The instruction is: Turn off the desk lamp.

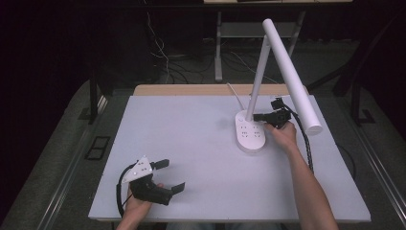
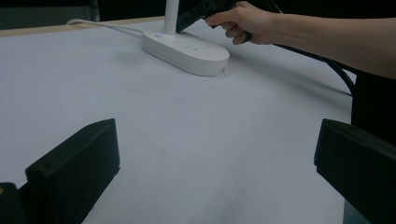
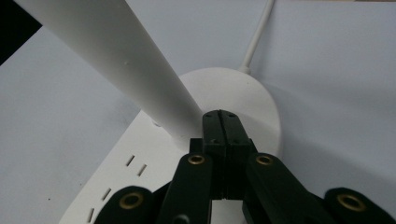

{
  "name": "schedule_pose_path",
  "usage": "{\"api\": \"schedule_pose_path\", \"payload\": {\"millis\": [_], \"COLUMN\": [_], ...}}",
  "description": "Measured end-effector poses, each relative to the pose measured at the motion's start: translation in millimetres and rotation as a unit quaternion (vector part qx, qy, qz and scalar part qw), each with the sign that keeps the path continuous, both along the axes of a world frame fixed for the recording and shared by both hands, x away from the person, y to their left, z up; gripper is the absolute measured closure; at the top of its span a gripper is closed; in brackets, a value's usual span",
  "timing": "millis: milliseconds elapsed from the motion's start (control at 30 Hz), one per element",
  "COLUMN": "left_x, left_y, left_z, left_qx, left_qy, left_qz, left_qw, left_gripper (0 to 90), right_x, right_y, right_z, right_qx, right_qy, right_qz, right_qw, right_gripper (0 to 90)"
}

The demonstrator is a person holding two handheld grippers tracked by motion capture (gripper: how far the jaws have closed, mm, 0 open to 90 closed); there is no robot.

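White tabletop [image 1: 201, 158] on wood board; dark room, grey floor, cables behind. Lamp base [image 1: 250, 135] right of centre, far half. Right gripper [image 1: 256, 116] jaws closed, empty, tips at stem foot. Left gripper [image 1: 173, 176] jaws apart, empty, near edge. Base sockets too small to read.

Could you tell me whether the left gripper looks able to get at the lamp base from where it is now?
Probably yes: bare table lies between the open left gripper and the lamp base; the right gripper, shut, crowds only the stem side.
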State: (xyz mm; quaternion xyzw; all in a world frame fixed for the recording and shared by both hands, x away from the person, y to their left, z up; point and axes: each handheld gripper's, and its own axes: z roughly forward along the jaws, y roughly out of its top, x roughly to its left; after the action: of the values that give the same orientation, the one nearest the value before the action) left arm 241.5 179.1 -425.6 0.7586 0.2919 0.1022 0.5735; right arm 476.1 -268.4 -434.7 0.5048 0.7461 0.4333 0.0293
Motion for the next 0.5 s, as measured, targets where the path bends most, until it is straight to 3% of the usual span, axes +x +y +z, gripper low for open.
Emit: {"api": "schedule_pose_path", "payload": {"millis": [500], "left_x": [1.2], "left_y": [0.2], "left_z": [-0.2], "left_qx": [0.000], "left_qy": [0.000], "left_qz": [0.000], "left_qw": [1.0000], "left_gripper": [0.0], "right_x": [-3.0], "right_y": [-4.3], "right_z": [6.4], "right_qx": [-0.016], "right_qy": [-0.005], "right_qz": [-0.004], "right_qw": [0.9999], "right_gripper": [90.0]}}
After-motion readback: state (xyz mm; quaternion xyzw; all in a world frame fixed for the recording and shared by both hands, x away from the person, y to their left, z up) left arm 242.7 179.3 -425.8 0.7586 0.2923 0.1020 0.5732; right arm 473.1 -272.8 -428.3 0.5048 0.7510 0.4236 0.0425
